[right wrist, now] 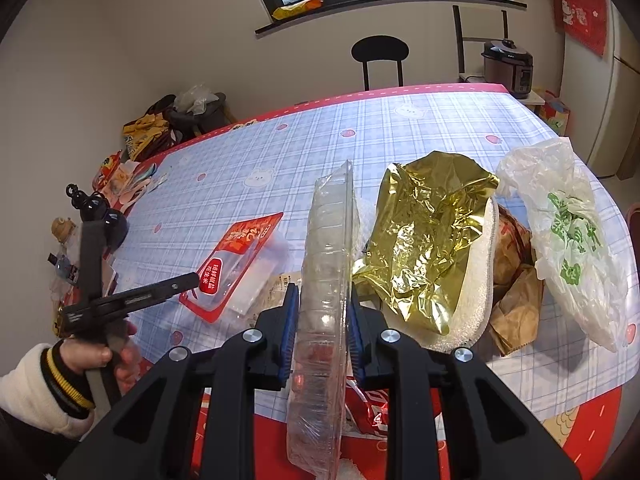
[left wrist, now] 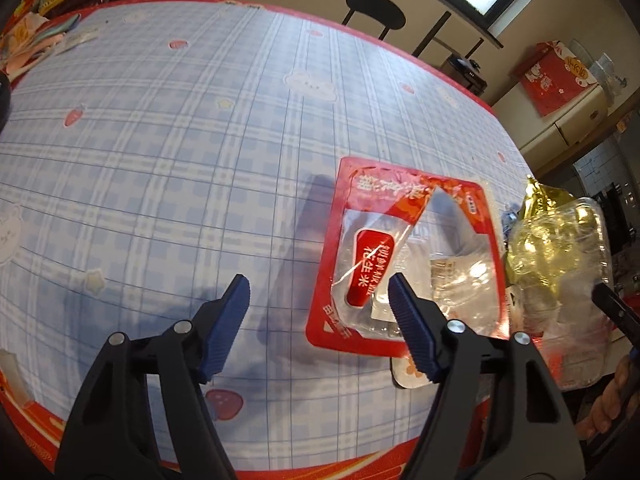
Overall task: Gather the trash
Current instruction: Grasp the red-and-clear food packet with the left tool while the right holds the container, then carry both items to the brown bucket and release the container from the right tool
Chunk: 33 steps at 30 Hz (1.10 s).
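My right gripper (right wrist: 322, 316) is shut on a clear plastic clamshell container (right wrist: 326, 264), held on edge above the table's near side; it also shows at the right of the left wrist view (left wrist: 560, 280). A red and clear snack wrapper (left wrist: 404, 256) lies flat on the blue plaid tablecloth (left wrist: 180, 152). My left gripper (left wrist: 318, 308) is open and empty just above the cloth, its right finger over the wrapper's near edge. The wrapper also shows in the right wrist view (right wrist: 236, 268), with the left gripper (right wrist: 184, 282) beside it. A gold foil bag (right wrist: 428, 236) lies to the right.
White foam (right wrist: 480, 292), a brown paper bag (right wrist: 516, 300) and a white plastic bag with green print (right wrist: 568, 240) lie at the right. More wrappers (right wrist: 128, 184) sit at the table's far left edge. A black chair (right wrist: 380, 56) stands behind the table.
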Each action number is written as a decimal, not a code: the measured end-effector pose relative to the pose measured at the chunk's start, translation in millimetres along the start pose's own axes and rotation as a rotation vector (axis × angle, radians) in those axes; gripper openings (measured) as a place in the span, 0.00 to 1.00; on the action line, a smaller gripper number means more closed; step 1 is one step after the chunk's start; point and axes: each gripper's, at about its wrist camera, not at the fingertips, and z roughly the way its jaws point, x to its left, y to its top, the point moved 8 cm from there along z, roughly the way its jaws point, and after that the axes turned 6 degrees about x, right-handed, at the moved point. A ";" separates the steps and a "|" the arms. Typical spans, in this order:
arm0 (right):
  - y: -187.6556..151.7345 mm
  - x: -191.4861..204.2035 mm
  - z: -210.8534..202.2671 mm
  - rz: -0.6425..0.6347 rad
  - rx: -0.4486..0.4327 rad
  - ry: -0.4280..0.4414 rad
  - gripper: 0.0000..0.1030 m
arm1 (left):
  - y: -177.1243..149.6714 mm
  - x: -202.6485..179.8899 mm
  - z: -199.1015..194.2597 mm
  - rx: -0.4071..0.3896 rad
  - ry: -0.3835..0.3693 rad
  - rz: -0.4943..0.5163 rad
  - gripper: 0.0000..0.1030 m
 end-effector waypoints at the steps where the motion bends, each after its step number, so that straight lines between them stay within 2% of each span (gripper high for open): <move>1: 0.3 0.3 -1.9 -0.003 -0.005 0.001 0.23 | 0.1 -0.2 4.1 0.010 -0.011 -0.007 0.59; 3: 0.1 -0.6 -6.4 -0.006 -0.016 0.004 0.23 | -0.2 -1.3 12.3 0.031 -0.031 -0.019 0.51; 11: -2.8 -6.2 -12.3 0.010 -0.032 0.013 0.22 | -2.7 -15.0 37.0 0.075 -0.032 0.007 0.50; 15: -1.2 -2.4 -12.9 0.007 -0.036 0.013 0.21 | -7.5 -18.4 46.6 0.095 -0.037 0.001 0.46; 20: 0.1 -0.5 -13.3 0.001 -0.036 0.016 0.20 | -12.5 -16.5 43.9 0.078 -0.052 -0.018 0.37; 22: 0.1 1.0 -13.1 -0.002 -0.035 0.017 0.20 | -16.0 -13.6 41.2 0.074 -0.059 -0.028 0.28; 25: 0.4 4.4 -12.5 -0.009 -0.034 0.019 0.19 | -20.6 -9.3 35.7 0.062 -0.048 -0.044 0.23; 33: 0.6 10.9 -16.7 -0.033 -0.044 0.036 0.16 | -33.9 -2.2 6.1 -0.003 -0.056 -0.065 0.21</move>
